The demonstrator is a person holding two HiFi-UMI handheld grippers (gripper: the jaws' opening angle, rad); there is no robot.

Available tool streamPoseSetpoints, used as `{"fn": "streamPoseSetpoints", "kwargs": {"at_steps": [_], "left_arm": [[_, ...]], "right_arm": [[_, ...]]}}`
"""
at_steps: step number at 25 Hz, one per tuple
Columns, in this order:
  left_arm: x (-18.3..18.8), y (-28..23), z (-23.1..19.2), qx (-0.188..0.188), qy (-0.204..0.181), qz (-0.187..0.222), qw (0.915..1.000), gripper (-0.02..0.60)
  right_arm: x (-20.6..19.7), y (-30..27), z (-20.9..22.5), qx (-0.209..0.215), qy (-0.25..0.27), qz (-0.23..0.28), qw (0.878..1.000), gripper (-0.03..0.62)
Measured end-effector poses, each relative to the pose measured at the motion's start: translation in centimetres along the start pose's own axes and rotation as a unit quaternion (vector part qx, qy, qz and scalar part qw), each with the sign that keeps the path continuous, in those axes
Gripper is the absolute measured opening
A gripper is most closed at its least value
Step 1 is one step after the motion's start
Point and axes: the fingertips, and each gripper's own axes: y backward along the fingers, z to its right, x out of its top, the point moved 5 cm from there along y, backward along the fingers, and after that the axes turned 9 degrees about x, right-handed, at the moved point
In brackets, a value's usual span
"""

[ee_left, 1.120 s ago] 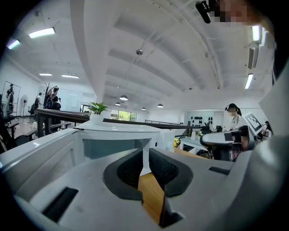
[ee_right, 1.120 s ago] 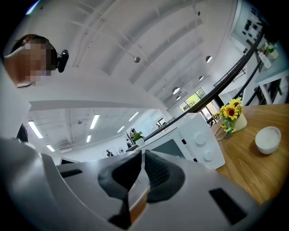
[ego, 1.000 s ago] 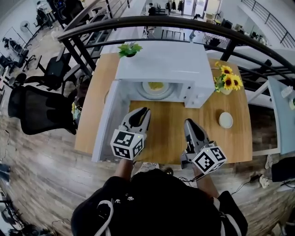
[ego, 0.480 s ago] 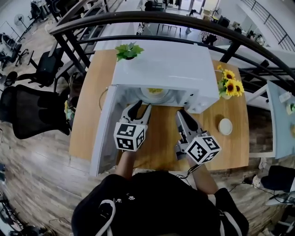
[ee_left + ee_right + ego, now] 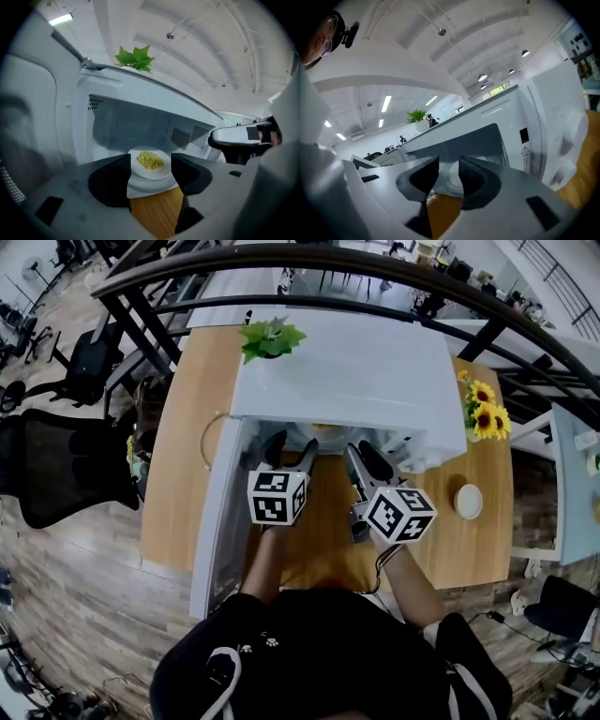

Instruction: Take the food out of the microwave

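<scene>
The white microwave [image 5: 347, 371] stands on the wooden table [image 5: 183, 427] with its door [image 5: 217, 512] swung open to the left. Inside, a white plate of yellow food [image 5: 150, 161] rests on the glass turntable. My left gripper [image 5: 292, 448] is at the microwave's mouth; in the left gripper view it [image 5: 151, 168] is open, with the plate just beyond the jaws and not touched. My right gripper [image 5: 367, 457] is beside it at the opening's right half and also open [image 5: 449, 174], holding nothing. In the head view the microwave's top hides most of the plate.
A potted green plant [image 5: 272, 337] sits on the microwave's back left corner. Sunflowers [image 5: 483, 409] stand at the table's right, with a small white dish [image 5: 468, 501] nearer the front. A black railing [image 5: 141, 277] runs behind the table, and office chairs [image 5: 56, 465] stand at the left.
Both grippers have moved forward across the table, from near its front edge up to the microwave's opening. The head has leaned in, so the microwave's top now covers the plate.
</scene>
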Motion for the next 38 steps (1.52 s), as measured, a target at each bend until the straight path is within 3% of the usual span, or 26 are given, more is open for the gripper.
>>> {"fn": "streamPoseSetpoints", "kwargs": {"at_steps": [9,18,28,38], "left_arm": [[-1.9,-4.9,-1.3,0.01,-0.008,-0.063,0.9979,0.273],[-3.5,-7.4,-2.1,0.019,-0.002,-0.101,0.9947,0.276],[-3.5,-8.3,-2.0,0.023,-0.009,-0.119,0.9926,0.278],[-3.5,-8.4,-2.0,0.006,0.017,-0.126,0.9919,0.276]], "right_arm": [[-2.1,-5.2,3.7,-0.072,-0.001,-0.052,0.996,0.204],[-4.3,-7.8,6.9,-0.121,-0.01,-0.085,0.989,0.226],[-5.3,-9.0,8.3,-0.147,0.008,-0.114,0.983,0.262],[-6.2,-9.6,8.6,-0.145,-0.008,-0.123,0.982,0.261]]}}
